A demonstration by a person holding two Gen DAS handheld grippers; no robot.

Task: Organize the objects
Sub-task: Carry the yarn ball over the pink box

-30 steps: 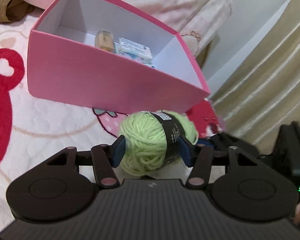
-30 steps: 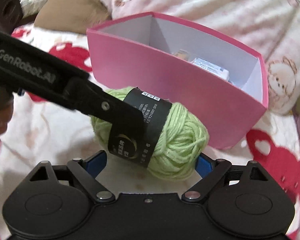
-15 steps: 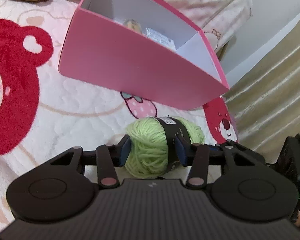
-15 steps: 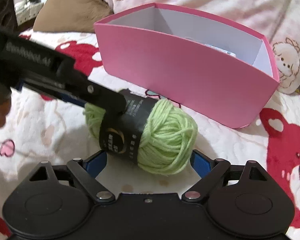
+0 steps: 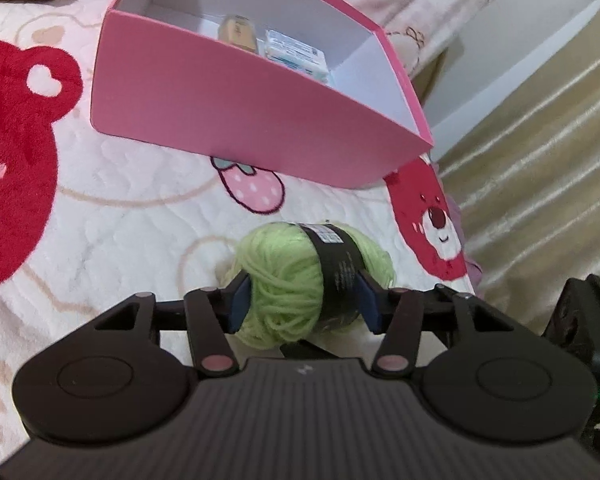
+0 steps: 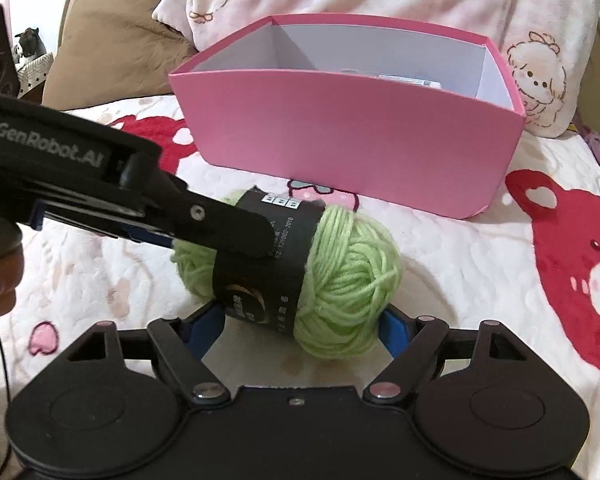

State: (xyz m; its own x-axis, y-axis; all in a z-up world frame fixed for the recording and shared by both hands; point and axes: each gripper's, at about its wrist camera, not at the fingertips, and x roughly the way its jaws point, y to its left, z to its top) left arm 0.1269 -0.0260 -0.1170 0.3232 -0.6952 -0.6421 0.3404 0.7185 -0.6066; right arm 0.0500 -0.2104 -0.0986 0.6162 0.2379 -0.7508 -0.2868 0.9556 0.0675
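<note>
Yarn ball sits pinched in left claw, jaws just reopening slightly, on bed near its right edge. Right claw straddles it, jaws closing in, not visibly pressing; probably handover. Pink box ahead, likely destination.

A ball of light green yarn, wound with a black paper band printed with small text and a gold mark, lies on its side on the bed. It sits just in front of a pink box, not touching it. The box is open-topped, white inside, and stands upright. On its floor lie a small tan packet and a white and teal packet, side by side.
</note>
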